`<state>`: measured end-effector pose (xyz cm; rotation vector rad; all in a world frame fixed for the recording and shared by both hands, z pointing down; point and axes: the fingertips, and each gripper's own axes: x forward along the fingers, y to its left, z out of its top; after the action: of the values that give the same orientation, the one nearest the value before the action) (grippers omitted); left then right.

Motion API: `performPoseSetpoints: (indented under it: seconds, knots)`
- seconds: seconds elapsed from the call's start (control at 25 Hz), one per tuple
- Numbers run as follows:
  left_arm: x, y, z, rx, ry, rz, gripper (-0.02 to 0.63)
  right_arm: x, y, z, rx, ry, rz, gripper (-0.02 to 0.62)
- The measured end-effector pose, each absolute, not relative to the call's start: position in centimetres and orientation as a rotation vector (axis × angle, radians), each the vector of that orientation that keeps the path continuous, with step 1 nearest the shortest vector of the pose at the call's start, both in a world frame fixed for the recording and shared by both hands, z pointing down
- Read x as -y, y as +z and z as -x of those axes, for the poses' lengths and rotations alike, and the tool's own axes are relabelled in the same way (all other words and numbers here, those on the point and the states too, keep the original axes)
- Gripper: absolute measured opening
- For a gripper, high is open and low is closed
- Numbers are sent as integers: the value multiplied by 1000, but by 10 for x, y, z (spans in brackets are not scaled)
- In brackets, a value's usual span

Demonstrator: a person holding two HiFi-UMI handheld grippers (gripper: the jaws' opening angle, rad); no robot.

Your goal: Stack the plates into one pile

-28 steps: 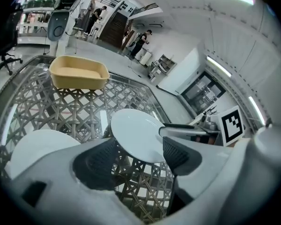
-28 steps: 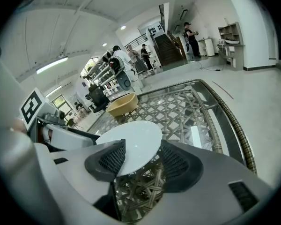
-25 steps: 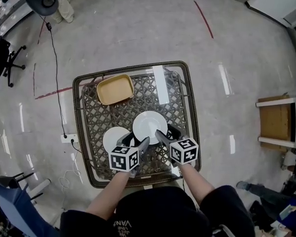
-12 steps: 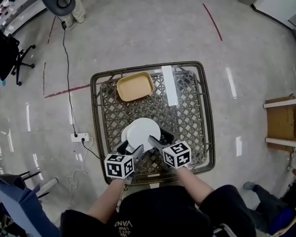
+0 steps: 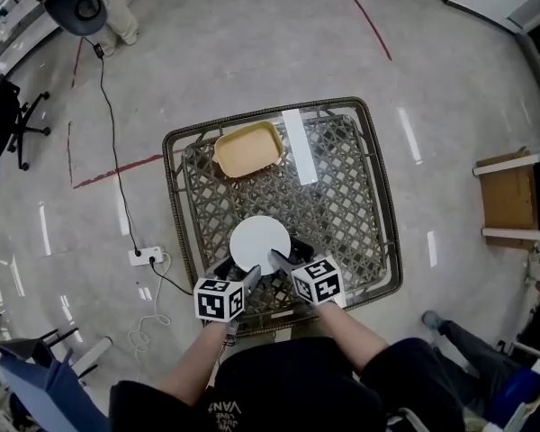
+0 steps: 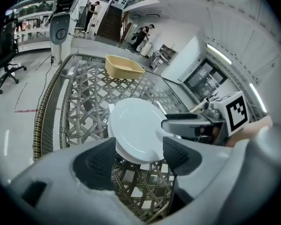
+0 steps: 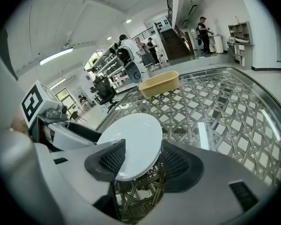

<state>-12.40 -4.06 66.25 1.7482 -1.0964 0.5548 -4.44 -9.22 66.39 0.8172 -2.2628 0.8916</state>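
The right hand-held gripper (image 7: 143, 156) pinches the plate (image 5: 259, 241) by its rim while the left hand-held gripper (image 6: 139, 149) gapes empty; a jerky release could skid the plate off-centre.

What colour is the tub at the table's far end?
The tub is pale yellow; the head view shows it best.

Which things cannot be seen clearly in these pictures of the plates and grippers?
Any plate under the white plate: head view, the white plate covers it.
Whether the left gripper's jaws clamp the rim or only flank it: left gripper view, the jaws overlap the rim.
Wooden chair: head view, cut off by the right edge.
White strip on the wicker table: every view, too small to identify.
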Motion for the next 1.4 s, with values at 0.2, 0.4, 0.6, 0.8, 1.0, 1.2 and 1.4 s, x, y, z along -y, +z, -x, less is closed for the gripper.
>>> performPoseSetpoints:
  seconds: [0.2,0.4,0.6,0.8,1.0,1.2,1.4]
  knots:
    - [38,666,124,1050,577,-1783,313,88,668,45,2223,870,-874,229]
    - [34,669,126,1000,597,-1820,314,84,670,47,2210,855,-939,238]
    - [34,666,127,971,601,-1844,314,84,658,43,2220,852,-1022,238]
    - [39,652,132,1019,573,-1878,314,80,638,30,2256,828,-1092,224]
    - [39,626,135,1086,510,-1949,313,67,605,6,2328,766,-1187,125]
    - [34,589,117,1140,455,-2064,311,46,566,-25,2393,693,-1264,10]
    - [18,534,77,1144,398,-2244,183,11,518,-60,2462,640,-1367,2]
